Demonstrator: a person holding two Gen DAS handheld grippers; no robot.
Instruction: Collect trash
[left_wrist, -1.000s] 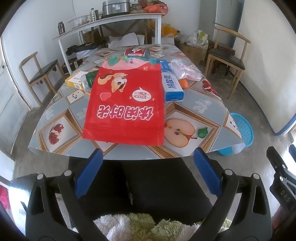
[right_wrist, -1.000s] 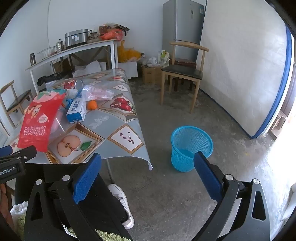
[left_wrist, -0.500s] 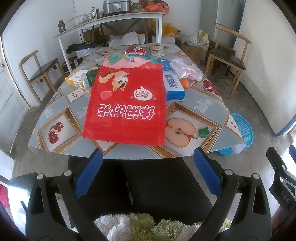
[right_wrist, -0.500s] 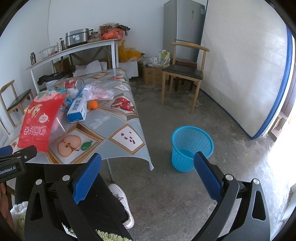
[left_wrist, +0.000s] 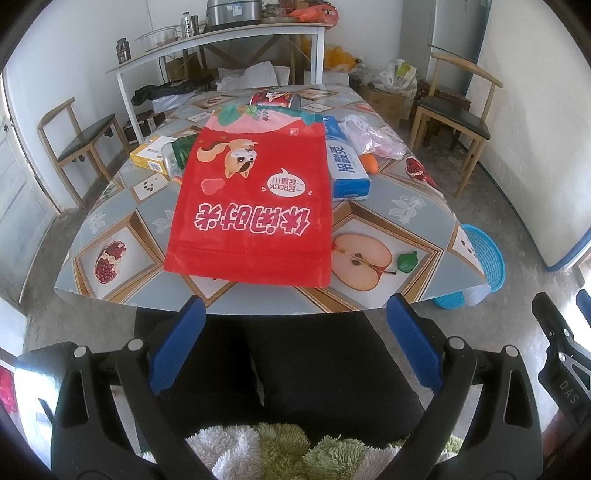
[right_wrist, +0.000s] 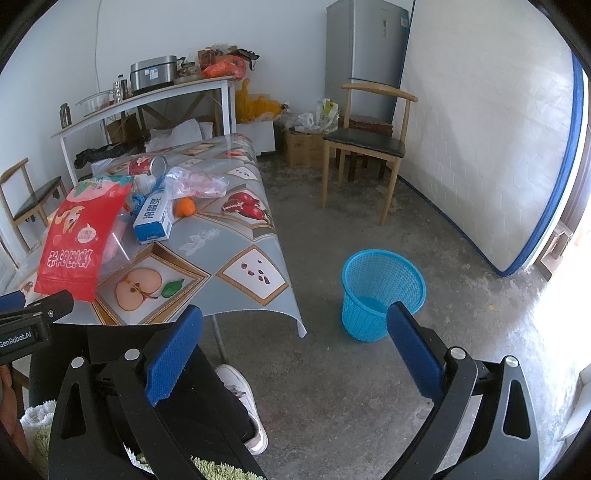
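The left gripper (left_wrist: 295, 343) and right gripper (right_wrist: 293, 341) are held wide apart and empty, as they were a second ago; nothing on the table (left_wrist: 413, 218) has been moved since. One red bag (left_wrist: 255, 206) is laid at the table's near middle. One blue-white carton (left_wrist: 347, 166) and one orange (left_wrist: 368, 163) are seen just right of it, one can (left_wrist: 275, 99) behind it, perhaps a yellow box (left_wrist: 149, 155) to its left. One blue basket (right_wrist: 382, 291) is stood on the floor right of the table.

White walls enclose a bare concrete floor (right_wrist: 369, 387). A grey fridge (right_wrist: 365, 59) stands in the far corner beside a wooden chair (right_wrist: 365, 147). A white shelf table (left_wrist: 221, 37) lines the back wall; daylight floods the floor's right edge.
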